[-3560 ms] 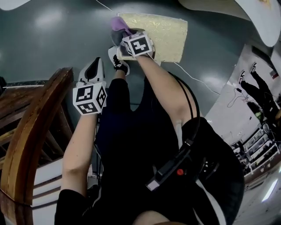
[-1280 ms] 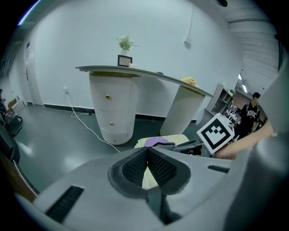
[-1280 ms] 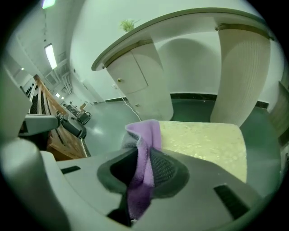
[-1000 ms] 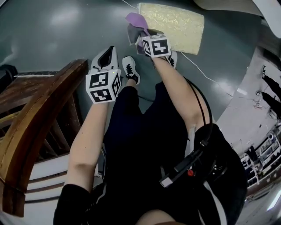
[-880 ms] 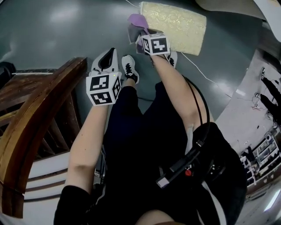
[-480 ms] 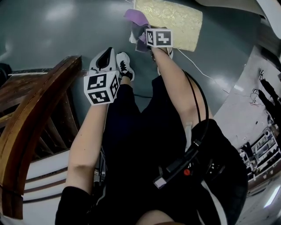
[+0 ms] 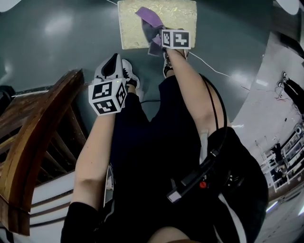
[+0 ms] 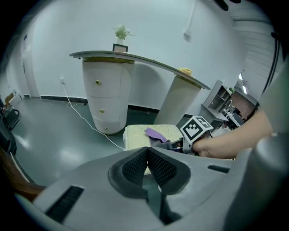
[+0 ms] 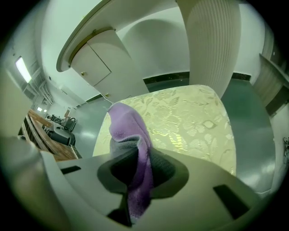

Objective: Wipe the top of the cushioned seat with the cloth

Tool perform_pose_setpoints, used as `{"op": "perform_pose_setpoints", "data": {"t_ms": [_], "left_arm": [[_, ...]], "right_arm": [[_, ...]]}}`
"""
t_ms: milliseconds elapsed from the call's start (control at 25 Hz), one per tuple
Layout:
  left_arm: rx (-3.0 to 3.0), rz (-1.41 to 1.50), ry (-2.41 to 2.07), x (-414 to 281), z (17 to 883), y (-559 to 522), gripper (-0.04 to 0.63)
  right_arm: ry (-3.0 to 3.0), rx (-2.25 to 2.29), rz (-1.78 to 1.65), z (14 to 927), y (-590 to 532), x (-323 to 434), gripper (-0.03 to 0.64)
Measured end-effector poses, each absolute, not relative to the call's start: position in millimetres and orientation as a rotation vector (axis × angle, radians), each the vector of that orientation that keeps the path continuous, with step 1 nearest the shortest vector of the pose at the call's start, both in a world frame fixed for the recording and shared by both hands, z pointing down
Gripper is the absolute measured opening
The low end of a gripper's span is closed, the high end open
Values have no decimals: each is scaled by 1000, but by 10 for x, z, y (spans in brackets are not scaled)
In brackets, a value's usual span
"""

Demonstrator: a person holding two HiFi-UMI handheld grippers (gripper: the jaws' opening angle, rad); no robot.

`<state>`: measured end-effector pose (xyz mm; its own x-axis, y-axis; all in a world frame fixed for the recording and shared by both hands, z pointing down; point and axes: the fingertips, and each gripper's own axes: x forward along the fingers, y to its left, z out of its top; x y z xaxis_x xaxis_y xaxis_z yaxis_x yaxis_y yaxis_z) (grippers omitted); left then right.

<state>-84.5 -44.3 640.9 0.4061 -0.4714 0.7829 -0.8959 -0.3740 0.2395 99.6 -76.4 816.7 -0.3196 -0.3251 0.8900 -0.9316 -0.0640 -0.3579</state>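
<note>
Since a second ago your right gripper [image 7: 155, 34] has brought the purple cloth [image 7: 150, 18] over the near edge of the cushioned seat [image 7: 183, 13], jaws clamped on it. Your left gripper [image 7: 113, 65] hangs well short of the seat, jaws pressed together, empty.

Head camera overhead; tool cameras toward the seat [image 7: 130, 26]

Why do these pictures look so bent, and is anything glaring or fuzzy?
Head view: wide lens curves the edges; lights glare off the floor. Left gripper view: black corners, the counter bows. Right gripper view: the cloth in the right tool is soft; the cushioned seat is sharp.
</note>
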Motion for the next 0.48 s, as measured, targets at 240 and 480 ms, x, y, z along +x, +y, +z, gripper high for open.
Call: {"op": "perform_pose_setpoints", "data": {"t_ms": [240,480], "left_arm": [[2031,837,-1115,-403,6396,-414,5],[2057,862,-1081,-126,6415,-378,3]], "right_arm": [[-1616,1414,1449,8146,-638,1490,75],[-1588,1473,1477,8135,-514,1905,75]]}}
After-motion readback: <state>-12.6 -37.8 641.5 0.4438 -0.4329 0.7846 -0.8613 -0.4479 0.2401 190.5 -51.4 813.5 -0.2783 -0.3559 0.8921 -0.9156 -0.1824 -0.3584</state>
